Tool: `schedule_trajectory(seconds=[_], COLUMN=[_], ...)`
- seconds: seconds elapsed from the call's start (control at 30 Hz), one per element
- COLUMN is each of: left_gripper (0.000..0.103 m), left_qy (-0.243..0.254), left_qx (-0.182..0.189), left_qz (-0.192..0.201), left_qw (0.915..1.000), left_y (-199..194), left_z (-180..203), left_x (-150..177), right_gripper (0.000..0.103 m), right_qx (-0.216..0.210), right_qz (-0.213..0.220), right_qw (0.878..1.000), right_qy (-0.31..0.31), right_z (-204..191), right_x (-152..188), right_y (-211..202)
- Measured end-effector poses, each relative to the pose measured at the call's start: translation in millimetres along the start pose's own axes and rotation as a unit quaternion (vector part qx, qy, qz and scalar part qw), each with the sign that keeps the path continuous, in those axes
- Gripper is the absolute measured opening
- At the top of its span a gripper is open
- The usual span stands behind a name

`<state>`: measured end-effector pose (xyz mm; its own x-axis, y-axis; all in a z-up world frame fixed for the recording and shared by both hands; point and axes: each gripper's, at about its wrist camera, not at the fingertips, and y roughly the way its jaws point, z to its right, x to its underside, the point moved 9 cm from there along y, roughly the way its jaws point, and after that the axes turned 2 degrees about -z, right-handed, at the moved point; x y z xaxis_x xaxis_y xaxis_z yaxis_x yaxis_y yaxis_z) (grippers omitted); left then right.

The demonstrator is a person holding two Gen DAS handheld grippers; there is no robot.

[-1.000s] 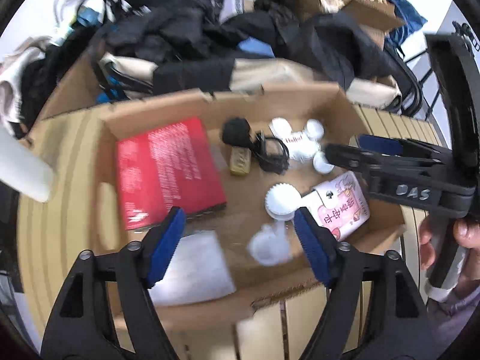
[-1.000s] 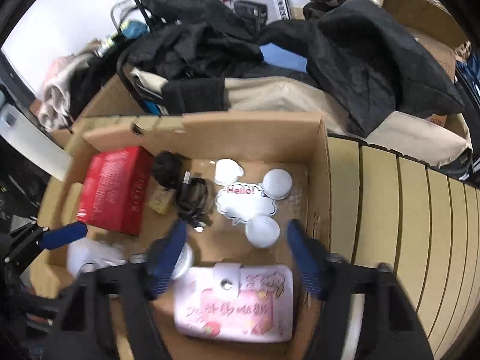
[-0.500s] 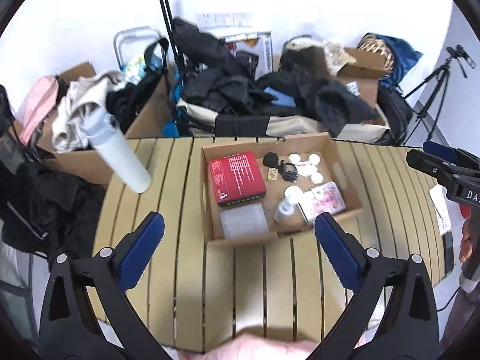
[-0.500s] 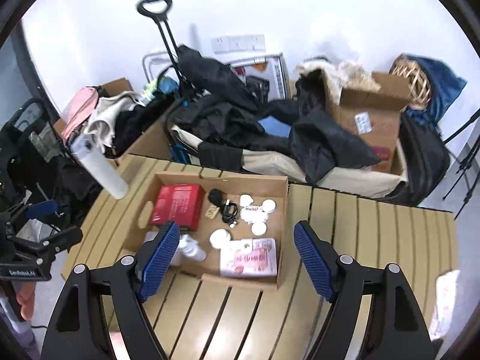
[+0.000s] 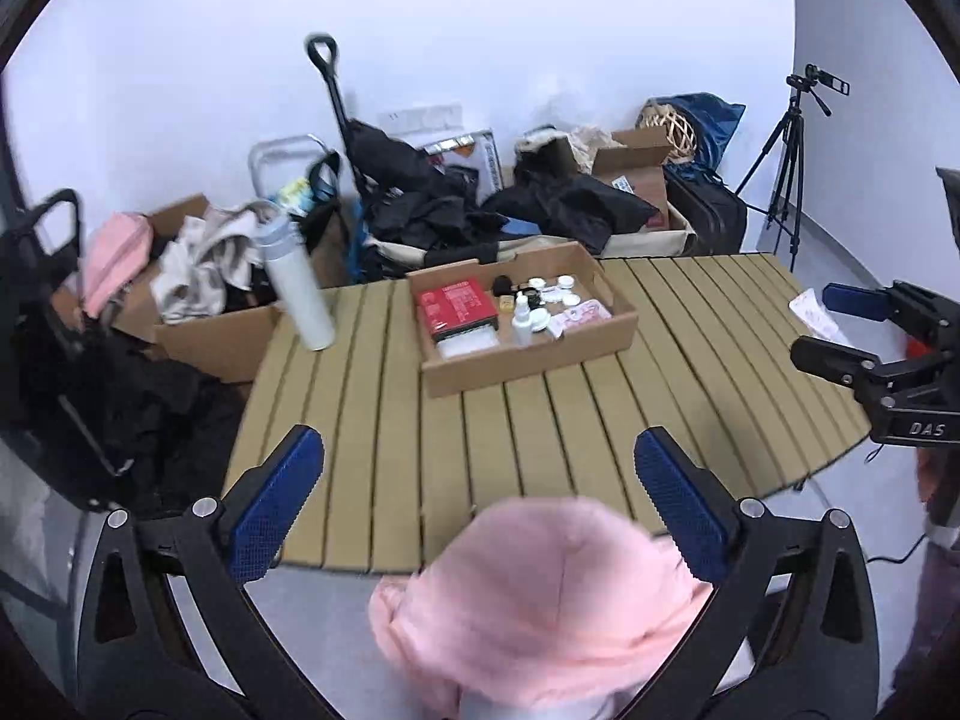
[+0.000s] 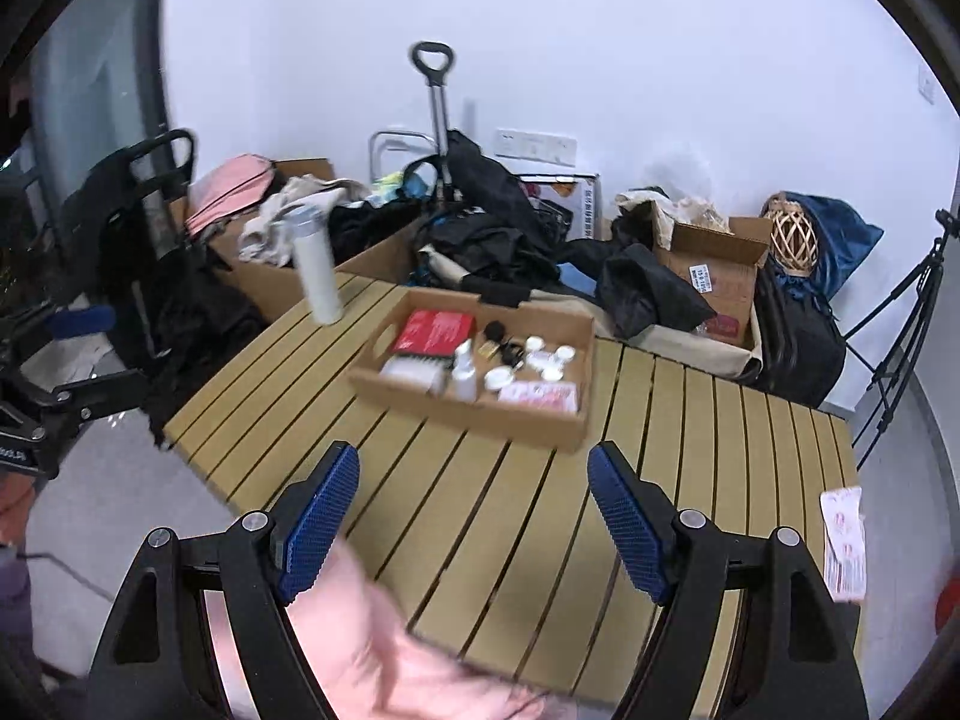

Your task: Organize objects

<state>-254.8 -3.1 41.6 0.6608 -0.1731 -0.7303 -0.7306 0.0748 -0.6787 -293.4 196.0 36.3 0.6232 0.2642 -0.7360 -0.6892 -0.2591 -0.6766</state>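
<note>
Cardboard box [image 5: 528, 354] full of small things sits on the slatted tabletop [image 5: 540, 438], toward the far side. Inside it a red book [image 5: 457, 306] lies flat at one end, with a clear plastic packet [image 5: 465, 345] just in front of it. Beside the book stands a small spray bottle [image 5: 521, 321], upright. Next to that are some little round white lids [image 5: 555, 291], a small black clump [image 5: 503, 284] and a pink card [image 5: 579, 319] lying flat near the front wall.

Both grippers are held well back from the box, near the front edge of the tabletop. The left gripper [image 5: 474, 504] has its blue fingers spread wide apart and nothing sits between them. The right gripper [image 6: 474, 510] is spread wide too, with nothing in it.

A tall white bottle [image 5: 298, 288] stands by itself on the tabletop, off to one side of the box. A small paper [image 6: 845, 543] lies near the other edge. Something soft and pink [image 5: 540, 600] shows low down, close to the cameras. Behind the tabletop are heaps of black clothes [image 5: 432, 204], more boxes and a tripod [image 5: 786, 168] against the white wall.
</note>
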Motion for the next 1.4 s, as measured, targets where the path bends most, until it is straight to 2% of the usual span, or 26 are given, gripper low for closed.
schedule_trajectory(seconds=[0.1, 0.17, 0.23, 0.3, 0.37, 0.47, 0.57, 0.87, 1.4], left_gripper=[0.103, 0.103, 0.103, 0.103, 0.103, 0.103, 0.103, 0.103, 0.103], left_qy=[-0.014, -0.033, -0.071, -0.105, -0.098, -0.081, -0.090, -0.087, -0.078], left_qx=[0.005, -0.010, -0.010, 0.006, 0.005, -0.028, -0.025, -0.040, -0.039], left_qz=[0.029, 0.021, 0.004, -0.002, -0.013, 0.003, 0.015, 0.016, 0.022], left_qw=[0.9995, 0.9992, 0.9974, 0.9944, 0.9951, 0.9963, 0.9955, 0.9953, 0.9959], left_y=[-24.3, -27.2, -29.3, -34.9, -36.5, -42.9, -47.0, -47.1, -49.9], left_z=[8.1, 9.9, 11.6, 16.1, 20.0, 18.2, 15.9, 14.9, 22.1], left_x=[45.6, 82.5, 121.1, 151.5, 165.0, 160.5, 158.8, 166.9, 166.5], right_gripper=[0.082, 0.082, 0.082, 0.082, 0.082, 0.082, 0.082, 0.082, 0.082], right_qx=[0.001, 0.039, 0.050, 0.022, 0.000, 0.039, 0.034, 0.038, 0.040], right_qz=[0.017, 0.031, 0.037, 0.048, 0.063, 0.048, 0.047, 0.049, 0.057], right_qw=[1.000, 0.998, 0.998, 0.999, 0.998, 0.998, 0.998, 0.998, 0.997], right_qy=[-0.019, -0.041, -0.030, 0.011, 0.028, 0.014, 0.026, 0.032, 0.032], right_z=[-24.6, -39.4, -49.7, -64.4, -78.0, -81.1, -77.6, -74.7, -74.5], right_x=[35.0, 64.4, 91.2, 124.2, 147.1, 170.2, 168.2, 168.2, 168.4], right_y=[-22.7, -32.9, -39.1, -47.5, -49.0, -36.3, -36.0, -44.4, -47.8])
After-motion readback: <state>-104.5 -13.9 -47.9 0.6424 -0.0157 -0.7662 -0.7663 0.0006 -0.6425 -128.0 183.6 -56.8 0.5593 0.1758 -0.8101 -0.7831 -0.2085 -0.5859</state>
